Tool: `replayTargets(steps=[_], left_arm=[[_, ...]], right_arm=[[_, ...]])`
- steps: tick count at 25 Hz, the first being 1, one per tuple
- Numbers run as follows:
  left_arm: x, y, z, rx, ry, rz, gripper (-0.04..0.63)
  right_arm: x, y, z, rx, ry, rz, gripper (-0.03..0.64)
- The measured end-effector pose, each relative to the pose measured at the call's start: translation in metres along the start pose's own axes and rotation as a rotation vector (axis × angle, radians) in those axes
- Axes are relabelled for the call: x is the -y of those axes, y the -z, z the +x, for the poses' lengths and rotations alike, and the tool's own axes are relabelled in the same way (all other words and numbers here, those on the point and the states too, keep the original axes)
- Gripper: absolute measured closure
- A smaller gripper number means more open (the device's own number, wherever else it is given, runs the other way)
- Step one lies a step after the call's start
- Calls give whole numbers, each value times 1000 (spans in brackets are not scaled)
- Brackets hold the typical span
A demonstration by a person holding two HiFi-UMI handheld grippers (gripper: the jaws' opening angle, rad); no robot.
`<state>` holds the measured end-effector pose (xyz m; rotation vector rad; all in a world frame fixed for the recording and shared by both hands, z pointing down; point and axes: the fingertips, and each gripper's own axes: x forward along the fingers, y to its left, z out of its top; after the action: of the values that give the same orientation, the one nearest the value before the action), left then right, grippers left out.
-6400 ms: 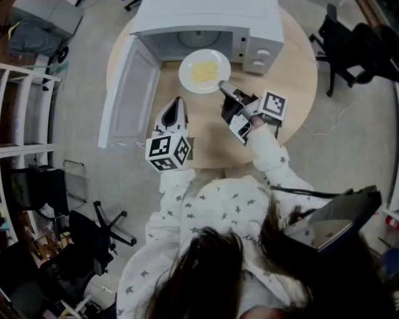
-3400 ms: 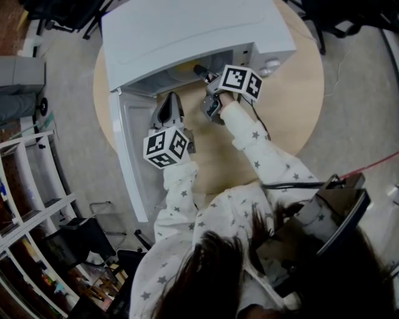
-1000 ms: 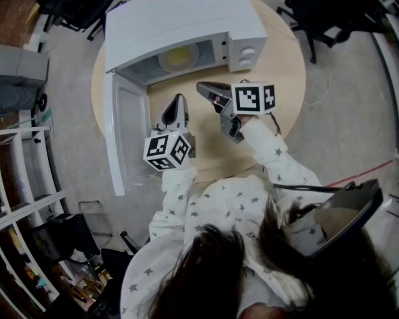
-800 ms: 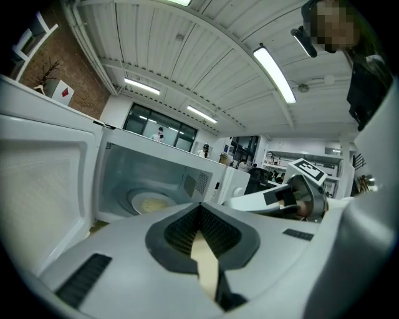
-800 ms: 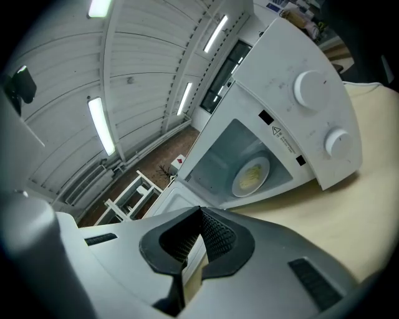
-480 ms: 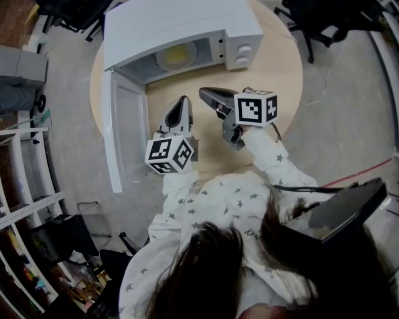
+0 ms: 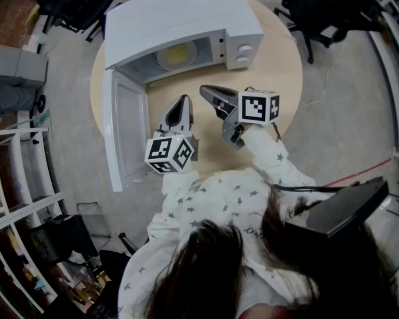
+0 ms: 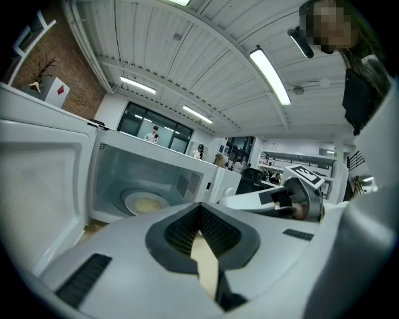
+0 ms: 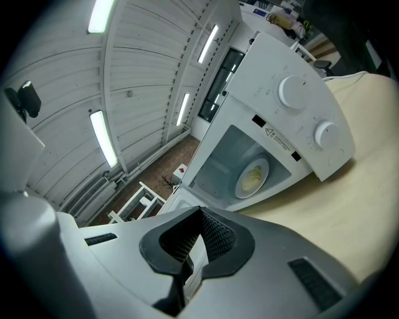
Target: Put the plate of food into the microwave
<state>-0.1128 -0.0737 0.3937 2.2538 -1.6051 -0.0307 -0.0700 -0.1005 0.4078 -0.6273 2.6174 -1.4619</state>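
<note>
The white plate (image 7: 176, 56) of yellow food lies inside the open white microwave (image 7: 181, 19), on its turntable. The same plate (image 8: 144, 202) shows in the left gripper view, and the right gripper view also has the plate (image 9: 252, 176) in the cavity. My left gripper (image 7: 184, 99) hovers over the round wooden table (image 7: 280, 62) in front of the cavity, shut and empty. My right gripper (image 7: 207, 91) is beside it, also shut on nothing, pointing toward the microwave. Both stand clear of the plate. Jaw tips meet in the left gripper (image 8: 199, 209) and right gripper (image 9: 201, 212) views.
The microwave door (image 7: 121, 131) hangs wide open to the left, past the table edge. Two knobs (image 9: 293, 90) sit on the microwave's right panel. Office chairs (image 7: 336, 15) and white shelving (image 7: 25, 205) surround the table on the floor.
The plate went from the table, held at its rim by the right gripper, into the microwave. The right gripper then let go and drew back; over the last second both grippers barely shifted.
</note>
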Motion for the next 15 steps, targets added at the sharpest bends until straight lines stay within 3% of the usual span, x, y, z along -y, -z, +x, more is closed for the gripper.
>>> replayTargets(steps=[15], left_arm=[[1,4,4,-2,-5,2,594]], right_arm=[[4,4,-3,7,-1,-6,611]])
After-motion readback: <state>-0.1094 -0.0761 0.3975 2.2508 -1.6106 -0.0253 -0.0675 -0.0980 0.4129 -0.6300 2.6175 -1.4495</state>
